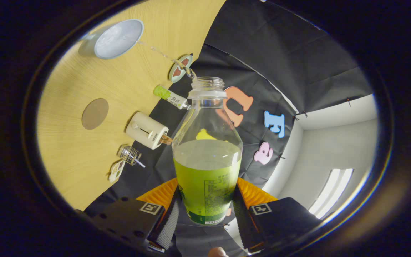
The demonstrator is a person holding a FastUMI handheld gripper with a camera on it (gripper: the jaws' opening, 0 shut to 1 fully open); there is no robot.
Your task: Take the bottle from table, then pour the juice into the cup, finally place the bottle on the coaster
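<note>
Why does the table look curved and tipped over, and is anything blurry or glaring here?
Gripper view: the fisheye lens bends the table edge, and the tilted camera tips the scene; the bottle, gripped between the jaws of the gripper, is sharp; the cup looks softer; a bright ceiling light glares beyond the fingers.

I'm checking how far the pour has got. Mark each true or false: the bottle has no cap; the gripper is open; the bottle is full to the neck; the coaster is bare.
1. The bottle has no cap: true.
2. The gripper is open: false, both fingers press on the bottle.
3. The bottle is full to the neck: false, the juice fills only its lower part.
4. The coaster is bare: true.
</note>
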